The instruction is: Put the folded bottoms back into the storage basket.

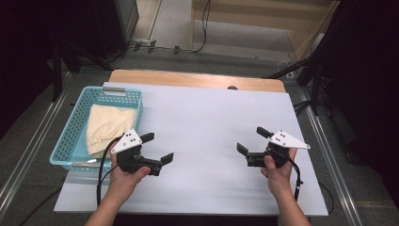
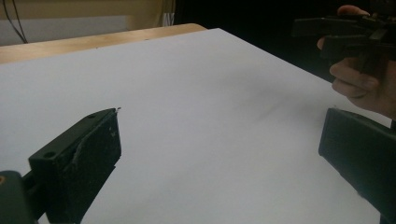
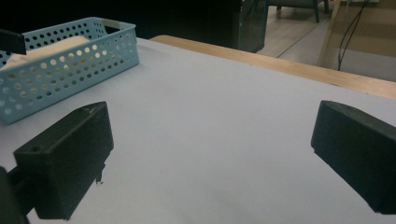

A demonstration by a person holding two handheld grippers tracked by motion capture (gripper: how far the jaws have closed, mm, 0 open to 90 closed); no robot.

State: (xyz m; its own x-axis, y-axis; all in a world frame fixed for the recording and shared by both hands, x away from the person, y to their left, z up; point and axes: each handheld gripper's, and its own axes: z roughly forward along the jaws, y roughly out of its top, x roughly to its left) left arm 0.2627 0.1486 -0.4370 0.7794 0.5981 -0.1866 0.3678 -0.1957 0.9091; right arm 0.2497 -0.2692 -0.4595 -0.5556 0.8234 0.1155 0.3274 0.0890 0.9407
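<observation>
Both wide apart, left claw (image 1: 157, 148) and right claw (image 1: 251, 141) hold nothing beside an unlabelled basket (image 1: 70, 136).

no text, label, brand or number can be read anywhere, neither on the blue basket (image 1: 75, 136) nor the grippers' grey plates (their dark dots seem to be plain holes).

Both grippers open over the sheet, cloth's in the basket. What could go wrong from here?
1. The cream cloth lies bunched in the light blue basket; a pinch may catch only one layer.
2. The basket is light-looking and at the table's left edge; the left gripper may drag it when lifting.
3. The right gripper is far across the table; any two-handed grab needs a long reach.
</observation>
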